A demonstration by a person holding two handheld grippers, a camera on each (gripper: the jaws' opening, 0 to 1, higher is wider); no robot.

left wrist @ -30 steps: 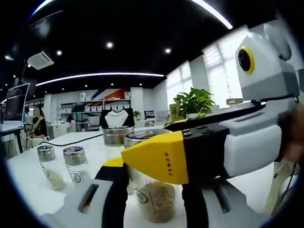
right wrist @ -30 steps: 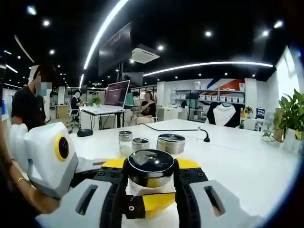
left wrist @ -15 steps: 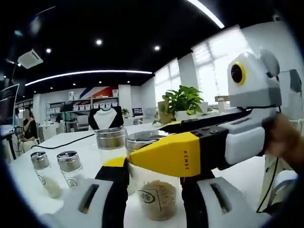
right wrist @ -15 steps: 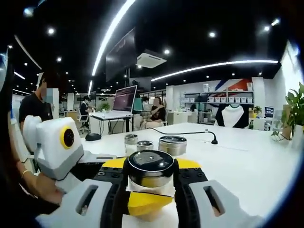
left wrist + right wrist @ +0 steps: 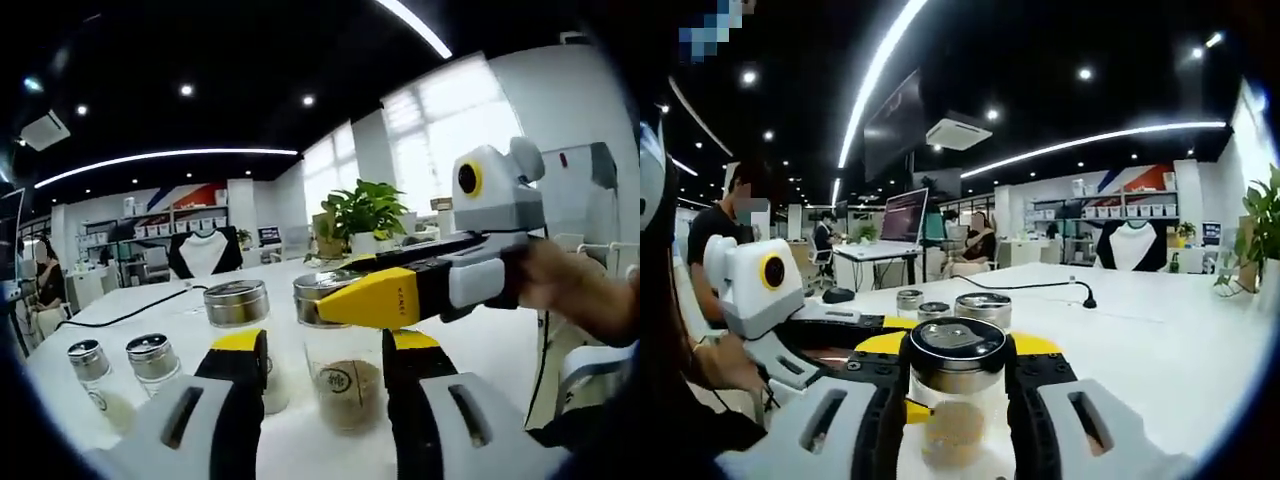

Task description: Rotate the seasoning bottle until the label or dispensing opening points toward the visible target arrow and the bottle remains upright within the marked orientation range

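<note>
We are in a bright open office with strip lights overhead, and a long white table [image 5: 1160, 350] carries the jars. In the right gripper view, the right gripper [image 5: 958, 385] has its two jaws closed against the dark lid of the seasoning bottle [image 5: 956, 400] — a clear jar, upright, with tan granules in its lower part. The left gripper [image 5: 790, 320] comes in from the left there, just beside the bottle, held by a hand [image 5: 725, 365]. We cannot tell from that side how far its jaws stand apart.

In the left gripper view, the left gripper [image 5: 325, 355] has its jaws spread, with the seasoning bottle [image 5: 345, 365] standing between them, apart from both pads. The right gripper [image 5: 400, 295] reaches across from the right and sits on the bottle's lid. A wider steel-lidded jar [image 5: 240, 335] stands just behind to the left, and two small shakers [image 5: 125, 375] sit further left. A potted plant [image 5: 362, 215] stands at the table's far end — a black cable [image 5: 1040, 287] runs across the surface.
</note>
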